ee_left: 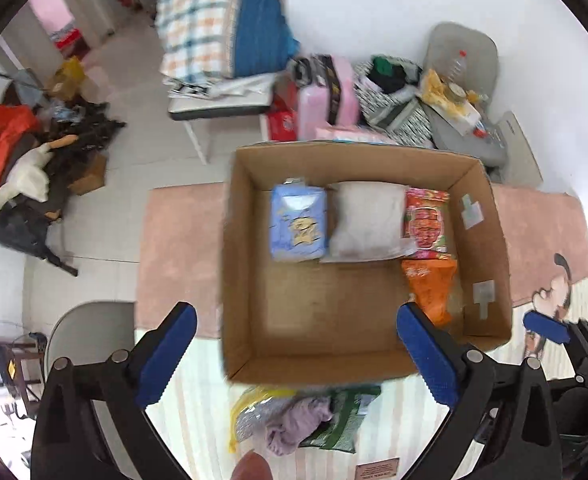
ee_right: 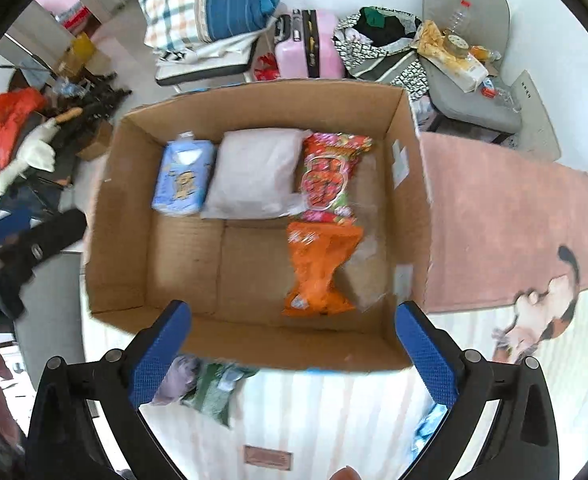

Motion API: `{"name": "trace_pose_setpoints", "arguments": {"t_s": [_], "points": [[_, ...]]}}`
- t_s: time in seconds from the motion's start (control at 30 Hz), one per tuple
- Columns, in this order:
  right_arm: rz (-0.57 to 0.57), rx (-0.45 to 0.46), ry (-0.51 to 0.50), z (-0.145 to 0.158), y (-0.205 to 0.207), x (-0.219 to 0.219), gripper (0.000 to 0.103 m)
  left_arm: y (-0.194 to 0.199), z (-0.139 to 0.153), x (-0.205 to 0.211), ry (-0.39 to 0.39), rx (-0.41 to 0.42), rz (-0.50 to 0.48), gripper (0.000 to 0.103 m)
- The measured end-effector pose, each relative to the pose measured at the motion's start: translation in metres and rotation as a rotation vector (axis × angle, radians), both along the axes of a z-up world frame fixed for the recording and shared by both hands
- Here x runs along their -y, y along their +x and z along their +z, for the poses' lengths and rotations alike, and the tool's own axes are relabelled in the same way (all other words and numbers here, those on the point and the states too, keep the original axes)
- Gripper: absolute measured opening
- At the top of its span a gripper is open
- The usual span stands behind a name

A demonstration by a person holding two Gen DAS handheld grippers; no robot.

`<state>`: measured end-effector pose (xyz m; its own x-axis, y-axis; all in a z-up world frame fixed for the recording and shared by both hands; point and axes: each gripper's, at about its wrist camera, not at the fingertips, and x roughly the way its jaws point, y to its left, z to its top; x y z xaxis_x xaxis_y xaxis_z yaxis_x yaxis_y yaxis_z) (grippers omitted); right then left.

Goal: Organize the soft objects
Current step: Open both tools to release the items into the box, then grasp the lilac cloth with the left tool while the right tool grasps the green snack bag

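Note:
An open cardboard box (ee_left: 237, 240) (ee_right: 109, 216) stands on the bed. In it lie a blue pack (ee_left: 298, 222) (ee_right: 181, 178), a white pillow pack (ee_left: 368, 220) (ee_right: 253, 172), a red snack bag (ee_left: 428, 220) (ee_right: 328, 174) and an orange bag (ee_left: 432, 286) (ee_right: 320, 270). In front of the box lie a lilac cloth (ee_left: 294, 424) (ee_right: 179, 376), a green bag (ee_left: 346, 420) (ee_right: 213, 392) and a yellow-edged pouch (ee_left: 249, 412). My left gripper (ee_left: 294, 356) and right gripper (ee_right: 294, 356) are open and empty above the box's near edge.
A pink blanket with a cartoon print (ee_right: 514, 220) covers the bed to the right. A light blue item (ee_right: 428, 428) lies by my right finger. The floor beyond holds a pink suitcase (ee_right: 310, 42), folded bedding on a chair (ee_left: 217, 24) and a goose plush (ee_left: 21, 184).

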<state>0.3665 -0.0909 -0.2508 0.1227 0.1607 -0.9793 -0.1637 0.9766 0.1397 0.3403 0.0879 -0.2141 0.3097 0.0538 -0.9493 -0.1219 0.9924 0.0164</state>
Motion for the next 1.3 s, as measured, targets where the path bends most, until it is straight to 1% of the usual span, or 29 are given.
{"name": "trace_pose_setpoints", "arguments": {"t_s": [0.07,0.13,0.2,0.23,0.3,0.33,0.4,0.5,0.57,0.63,0.67,0.7,0.73,0.77,0.8,0.83,0.9,0.93,1.0,1.03,1.07,1.1,1.13,1.2,1.27,1.3], "points": [[-0.008,0.012,0.026,0.002,-0.019,-0.001,0.103,-0.021,0.002,-0.007,0.035,0.031,0.034,0.102],[-0.019,0.009,0.046,-0.009,-0.039,-0.003,0.103,-0.042,-0.001,-0.014,0.076,0.041,0.064,0.102],[-0.023,-0.033,0.070,-0.025,-0.057,-0.007,0.103,-0.064,-0.014,-0.022,0.136,0.024,0.085,0.102],[-0.032,-0.070,0.090,-0.038,-0.068,-0.010,0.103,-0.070,-0.020,-0.024,0.157,0.013,0.085,0.102],[-0.025,-0.164,0.130,-0.067,-0.084,-0.018,0.103,-0.084,-0.045,-0.031,0.213,-0.048,0.078,0.103],[-0.023,-0.215,0.135,-0.083,-0.092,-0.024,0.103,-0.090,-0.056,-0.033,0.223,-0.074,0.071,0.102],[-0.032,-0.282,0.137,-0.114,-0.106,-0.033,0.103,-0.098,-0.081,-0.039,0.241,-0.131,0.058,0.102],[-0.043,-0.328,0.139,-0.146,-0.117,-0.046,0.101,-0.105,-0.111,-0.044,0.268,-0.180,0.029,0.099],[-0.058,-0.346,0.144,-0.160,-0.120,-0.049,0.100,-0.106,-0.123,-0.045,0.273,-0.203,0.017,0.098],[-0.071,-0.359,0.150,-0.171,-0.122,-0.053,0.093,-0.106,-0.135,-0.047,0.274,-0.221,-0.002,0.098],[-0.071,-0.362,0.146,-0.175,-0.123,-0.055,0.085,-0.105,-0.140,-0.047,0.271,-0.230,-0.012,0.098],[-0.068,-0.369,0.135,-0.180,-0.124,-0.057,0.075,-0.104,-0.143,-0.047,0.268,-0.236,-0.022,0.098],[-0.064,-0.376,0.138,-0.182,-0.125,-0.058,0.069,-0.102,-0.147,-0.044,0.267,-0.242,-0.044,0.098],[-0.060,-0.384,0.150,-0.186,-0.127,-0.058,0.060,-0.101,-0.152,-0.042,0.273,-0.249,-0.065,0.098],[-0.060,-0.386,0.149,-0.187,-0.129,-0.056,0.047,-0.099,-0.157,-0.038,0.284,-0.259,-0.096,0.098],[-0.053,-0.383,0.132,-0.187,-0.130,-0.055,0.044,-0.097,-0.159,-0.036,0.291,-0.264,-0.122,0.098],[-0.027,-0.365,0.096,-0.184,-0.134,-0.049,0.043,-0.098,-0.163,-0.030,0.315,-0.277,-0.160,0.098],[-0.014,-0.364,0.082,-0.182,-0.137,-0.046,0.043,-0.099,-0.164,-0.026,0.313,-0.280,-0.174,0.098],[0.009,-0.360,0.055,-0.180,-0.139,-0.035,0.042,-0.102,-0.161,-0.018,0.278,-0.274,-0.191,0.098],[0.018,-0.356,0.043,-0.178,-0.140,-0.028,0.042,-0.105,-0.156,-0.010,0.237,-0.276,-0.212,0.098],[0.028,-0.355,0.033,-0.177,-0.140,-0.022,0.042,-0.107,-0.156,-0.004,0.214,-0.281,-0.230,0.098],[0.035,-0.357,0.026,-0.176,-0.141,-0.016,0.042,-0.109,-0.157,0.003,0.199,-0.286,-0.253,0.098],[0.038,-0.361,0.031,-0.173,-0.141,-0.009,0.042,-0.111,-0.160,0.015,0.181,-0.299,-0.297,0.098],[0.038,-0.367,0.039,-0.171,-0.142,0.003,0.042,-0.113,-0.169,0.030,0.176,-0.322,-0.344,0.098],[0.043,-0.368,0.048,-0.168,-0.143,0.009,0.042,-0.111,-0.184,0.046,0.157,-0.362,-0.386,0.086],[0.044,-0.375,0.054,-0.168,-0.144,0.013,0.042,-0.110,-0.193,0.052,0.156,-0.393,-0.390,0.069]]}}
